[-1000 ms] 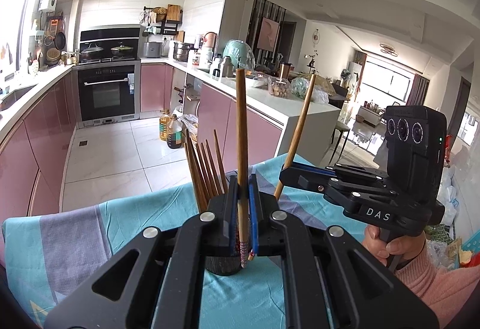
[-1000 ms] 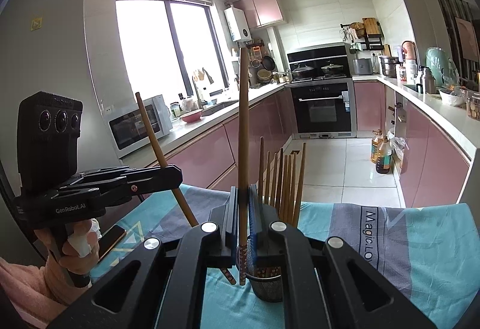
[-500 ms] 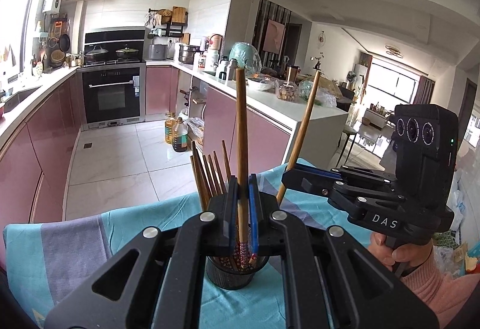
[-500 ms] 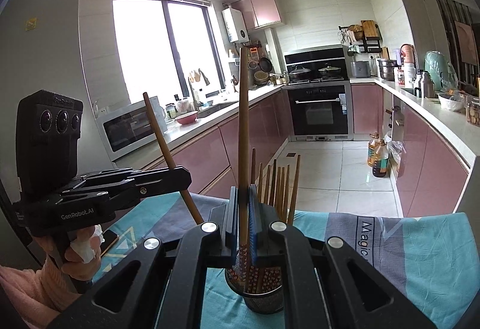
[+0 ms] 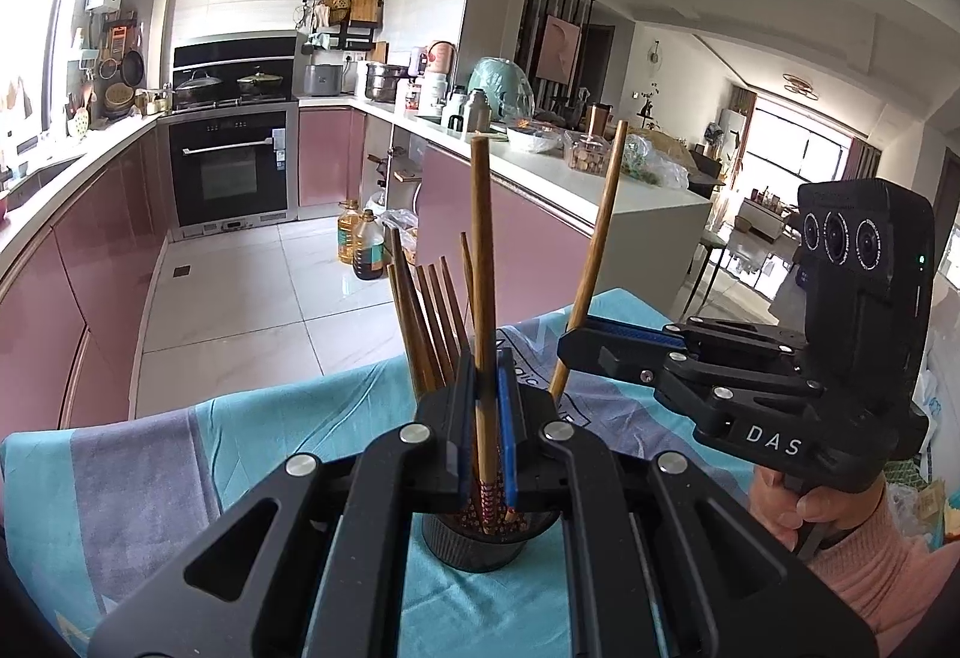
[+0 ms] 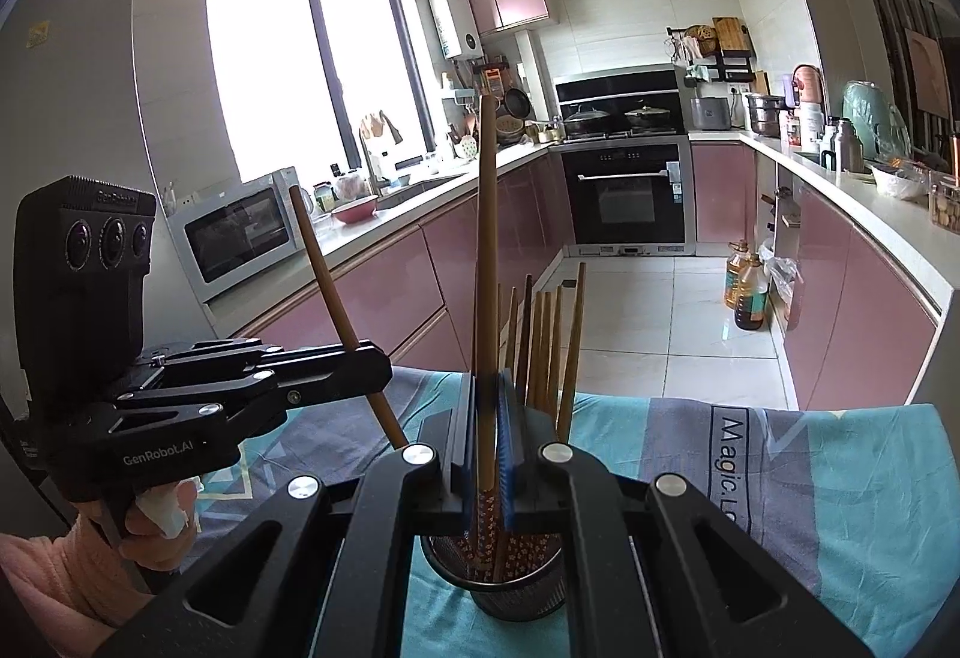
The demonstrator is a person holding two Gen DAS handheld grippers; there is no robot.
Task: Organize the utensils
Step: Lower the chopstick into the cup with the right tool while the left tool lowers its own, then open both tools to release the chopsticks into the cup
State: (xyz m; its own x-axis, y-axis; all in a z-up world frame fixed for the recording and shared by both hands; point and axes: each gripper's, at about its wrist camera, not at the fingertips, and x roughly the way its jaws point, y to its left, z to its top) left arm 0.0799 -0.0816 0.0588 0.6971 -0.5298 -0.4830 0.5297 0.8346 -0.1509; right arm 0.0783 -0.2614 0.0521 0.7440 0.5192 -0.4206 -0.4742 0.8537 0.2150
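Observation:
A black mesh cup (image 5: 474, 547) stands on the teal and grey cloth (image 5: 240, 448) with several wooden chopsticks (image 5: 427, 325) leaning in it. My left gripper (image 5: 487, 388) is shut on an upright chopstick (image 5: 482, 250), whose patterned lower end hangs at the cup's mouth. To its right, my right gripper (image 5: 570, 352) pinches a second, tilted chopstick (image 5: 594, 250). The right wrist view has my right gripper (image 6: 489, 400) shut on its chopstick (image 6: 487, 238) above the cup (image 6: 519, 589). There my left gripper (image 6: 378, 367) is at the left with its chopstick (image 6: 327, 292).
The cloth (image 6: 810, 478) ends at the table's far edge, and beyond it lies tiled kitchen floor with oil bottles (image 5: 360, 244). Pink cabinets and counters run along both sides. A hand in a pink sleeve (image 5: 864, 556) holds each gripper's handle.
The cup's rim and mouth now show more fully beneath both pairs of jaws, with the chopsticks' patterned ends over it. Both grips are unchanged.

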